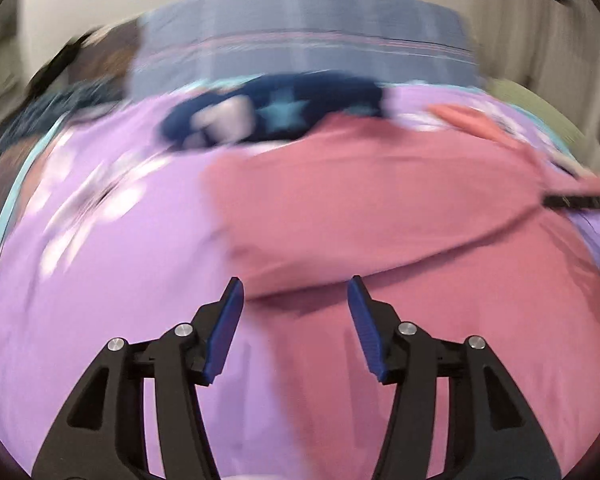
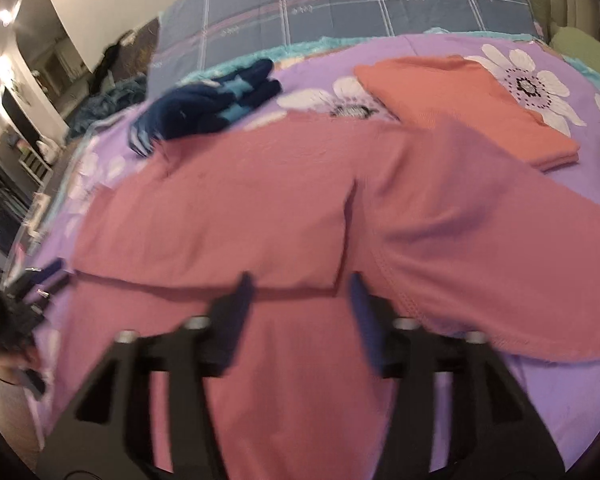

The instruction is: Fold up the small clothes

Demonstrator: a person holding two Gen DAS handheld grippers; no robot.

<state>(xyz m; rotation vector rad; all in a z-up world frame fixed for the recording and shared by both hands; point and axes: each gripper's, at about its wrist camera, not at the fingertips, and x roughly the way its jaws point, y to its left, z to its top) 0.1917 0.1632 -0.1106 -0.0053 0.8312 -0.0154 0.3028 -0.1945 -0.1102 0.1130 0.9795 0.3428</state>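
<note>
A pink garment (image 1: 380, 208) lies spread on the purple flowered bedsheet (image 1: 100, 280), with one layer folded over another. My left gripper (image 1: 296, 284) is open at the garment's left edge, one finger over the sheet and the other over pink cloth, with nothing between them. In the right wrist view the pink garment (image 2: 220, 208) fills the middle and a sleeve (image 2: 500, 248) lies across to the right. My right gripper (image 2: 300, 280) is open over the fold line and holds nothing. The left wrist view is motion-blurred.
A folded orange garment (image 2: 460, 104) lies at the back right of the sheet. A crumpled navy garment with a light blue star (image 2: 216, 100) (image 1: 276, 114) sits at the back. Behind them lies a grey-blue checked quilt (image 2: 340, 0). The bed's left edge (image 2: 44, 216) drops to a dim room.
</note>
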